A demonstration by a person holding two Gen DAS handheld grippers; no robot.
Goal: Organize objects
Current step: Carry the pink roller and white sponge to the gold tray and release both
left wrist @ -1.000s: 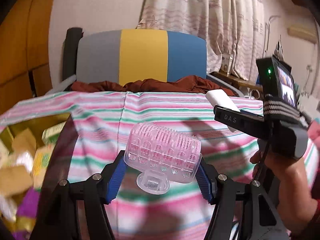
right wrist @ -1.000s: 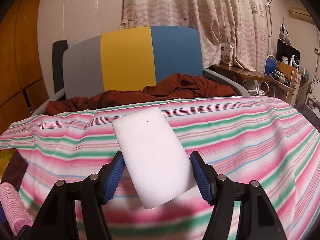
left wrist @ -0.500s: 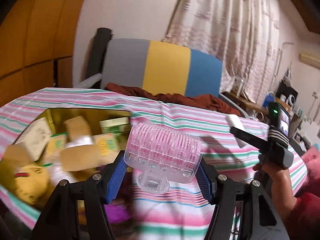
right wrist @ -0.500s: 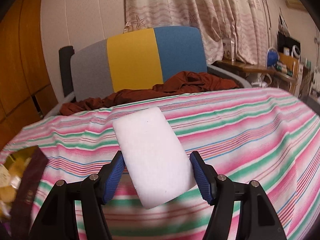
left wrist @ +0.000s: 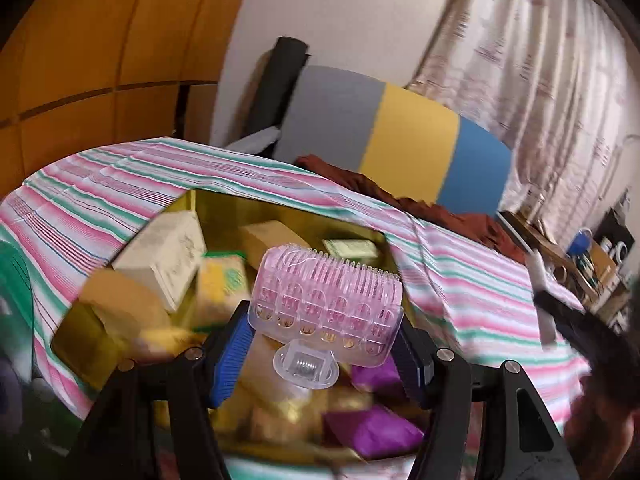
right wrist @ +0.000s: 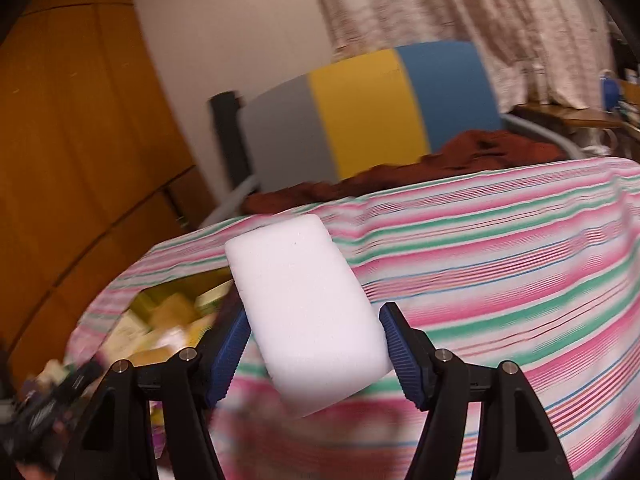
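My left gripper is shut on a clear pink hair roller, held above a yellow box packed with several cartons and purple packets. My right gripper is shut on a white sponge block, held over the striped cloth. The same yellow box shows at the lower left of the right wrist view. In the left wrist view the right gripper appears blurred at the right edge, still with the white block.
A grey, yellow and blue headboard with a brown cloth heaped in front stands behind the striped surface. Wooden panels lie to the left, curtains behind, and a cluttered side table at far right.
Both grippers have swung left while keeping their loads. The yellow box has come from the left edge to sit under the left gripper, and it has entered the right wrist view.
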